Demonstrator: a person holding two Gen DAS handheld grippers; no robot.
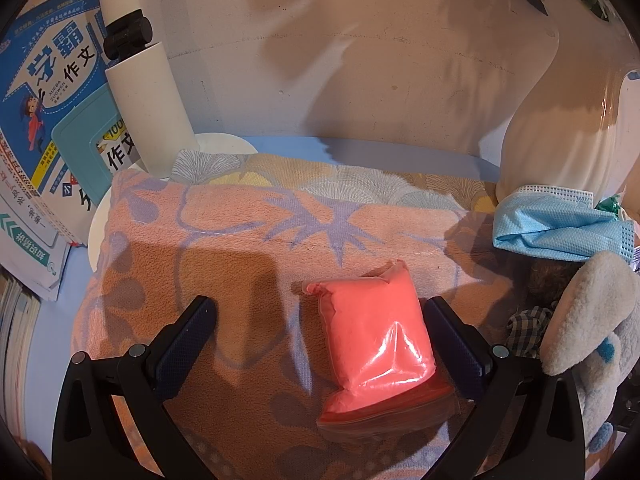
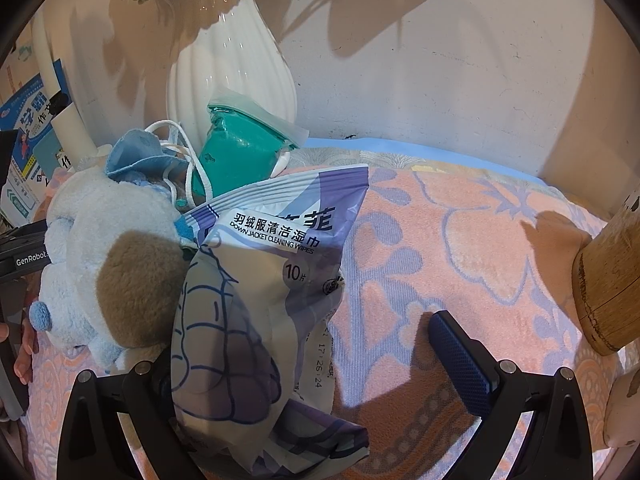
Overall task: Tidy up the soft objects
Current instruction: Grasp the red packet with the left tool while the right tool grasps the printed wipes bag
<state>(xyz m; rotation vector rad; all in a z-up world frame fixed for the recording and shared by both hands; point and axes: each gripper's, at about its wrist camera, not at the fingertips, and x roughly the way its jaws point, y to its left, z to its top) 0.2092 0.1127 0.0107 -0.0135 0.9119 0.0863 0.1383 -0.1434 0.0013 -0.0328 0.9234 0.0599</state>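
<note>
Left gripper point(image 1: 318, 320) has its jaws spread wide, and the pink pouch point(image 1: 378, 328) lies flat on the towel point(image 1: 224, 248) between them, hugging the right-hand jaw with plenty of gap on the other side. Right gripper point(image 2: 304, 344) is gaping too; the wipes packet point(image 2: 264, 300) slumps between its jaws against the left one, nothing pinched that I can see. Looks like the pick-up stage: each side needs centring, then a soft squeeze so the bags don't bulge out. Room check: the left has open towel to its left, with the face mask point(image 1: 560, 228) and plush toy point(image 1: 592, 316) crowding its right. For the right, bare towel runs rightward to a wooden post point(image 2: 608, 280), vase point(image 2: 232, 80) behind
</note>
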